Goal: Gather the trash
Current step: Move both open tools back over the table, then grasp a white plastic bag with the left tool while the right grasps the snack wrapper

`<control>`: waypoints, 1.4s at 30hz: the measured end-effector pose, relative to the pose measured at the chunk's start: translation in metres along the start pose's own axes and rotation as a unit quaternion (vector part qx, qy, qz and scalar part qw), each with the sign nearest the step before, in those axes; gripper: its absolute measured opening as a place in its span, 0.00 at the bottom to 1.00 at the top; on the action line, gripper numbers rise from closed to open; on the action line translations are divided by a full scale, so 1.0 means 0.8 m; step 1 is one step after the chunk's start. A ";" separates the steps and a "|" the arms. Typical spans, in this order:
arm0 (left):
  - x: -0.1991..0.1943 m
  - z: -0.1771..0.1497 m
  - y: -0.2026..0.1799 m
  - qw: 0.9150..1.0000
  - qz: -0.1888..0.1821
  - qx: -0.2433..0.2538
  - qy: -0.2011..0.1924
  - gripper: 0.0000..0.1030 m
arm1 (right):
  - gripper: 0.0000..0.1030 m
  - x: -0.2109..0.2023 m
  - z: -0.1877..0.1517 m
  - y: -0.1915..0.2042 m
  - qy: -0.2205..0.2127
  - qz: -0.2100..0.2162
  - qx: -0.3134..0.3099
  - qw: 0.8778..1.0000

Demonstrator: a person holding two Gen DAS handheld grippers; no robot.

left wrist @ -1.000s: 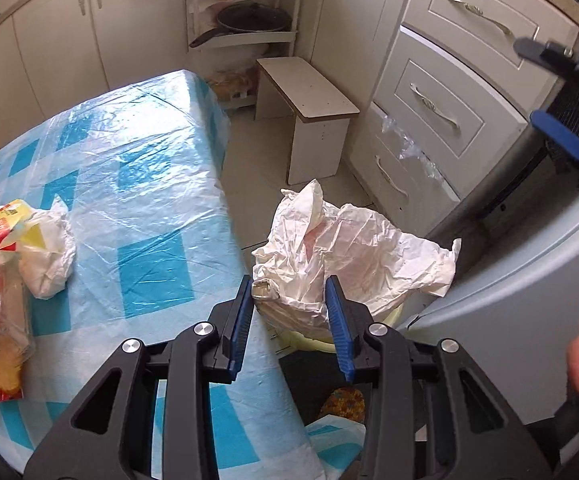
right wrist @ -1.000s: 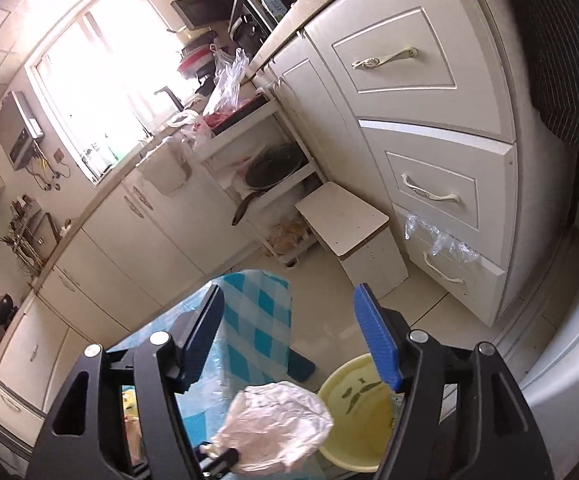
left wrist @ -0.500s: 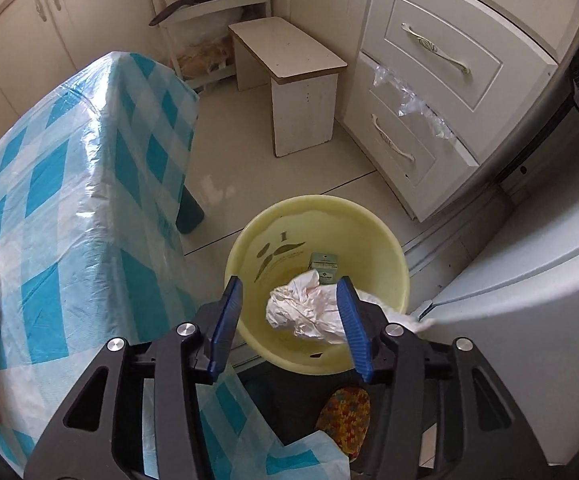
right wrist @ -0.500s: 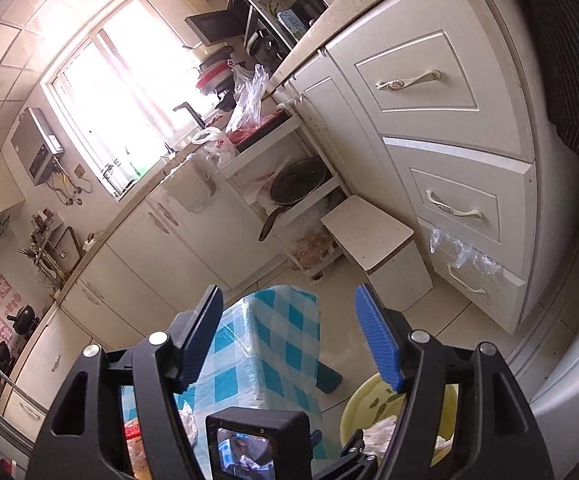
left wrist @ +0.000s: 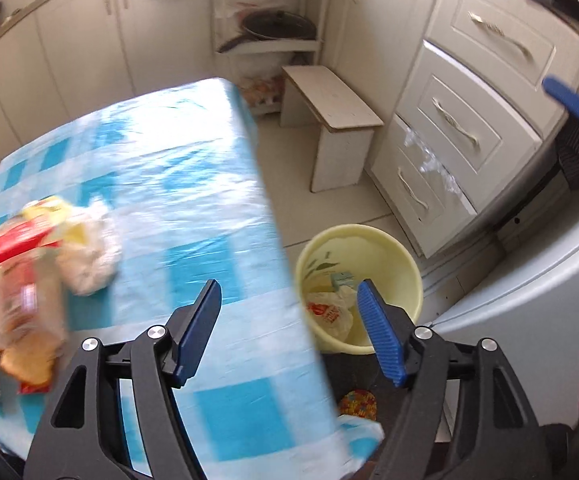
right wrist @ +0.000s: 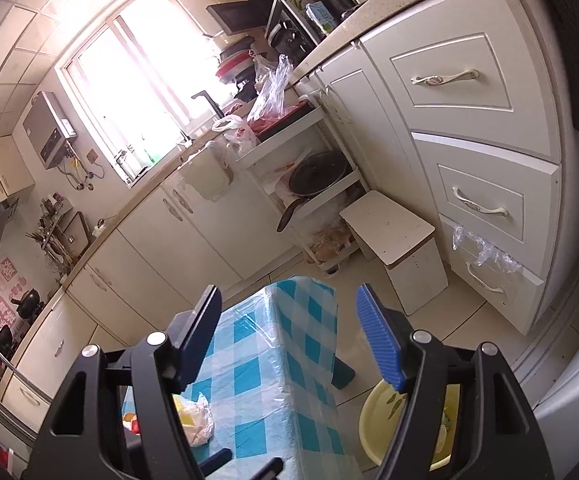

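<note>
My left gripper is open and empty, held above the right edge of the table with the blue checked cloth. A yellow bucket stands on the floor right of the table, with a crumpled white bag and other scraps inside. More trash lies on the table's left: a crumpled white bag and red and yellow wrappers, blurred. My right gripper is open and empty, high above the table; the bucket and the white bag show below it.
A white stool stands beyond the bucket. White drawers line the right, and a grey appliance front is at the lower right. An open shelf with a pan is at the back. Cabinets run along the far wall.
The left gripper let go of the crumpled white bag, which now lies in the bucket. It opened wide and swung left and up toward the table. The right gripper barely moved.
</note>
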State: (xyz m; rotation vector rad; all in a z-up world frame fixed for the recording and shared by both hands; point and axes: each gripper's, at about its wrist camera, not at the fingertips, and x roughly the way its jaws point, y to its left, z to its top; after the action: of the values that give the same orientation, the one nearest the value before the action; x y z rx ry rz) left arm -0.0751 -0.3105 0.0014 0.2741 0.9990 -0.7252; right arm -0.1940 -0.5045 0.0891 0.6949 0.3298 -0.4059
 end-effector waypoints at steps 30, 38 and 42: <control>-0.083 -0.127 0.366 0.973 0.143 -0.178 0.017 0.83 | 0.80 0.121 -0.223 0.260 0.189 0.095 -0.403 0.890; -0.067 -0.132 0.390 0.968 0.123 -0.218 0.028 0.45 | 0.68 0.147 -0.237 0.273 0.204 0.093 -0.399 0.889; -0.072 -0.135 0.398 0.966 0.108 -0.234 0.023 0.17 | 0.33 0.161 -0.237 0.272 0.224 0.092 -0.380 0.893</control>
State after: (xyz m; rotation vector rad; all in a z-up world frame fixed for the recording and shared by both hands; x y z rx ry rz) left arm 0.0458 0.0051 -0.0429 -0.0155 1.1328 -0.2707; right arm -0.0105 -0.2573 0.0170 0.0306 0.8010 0.0906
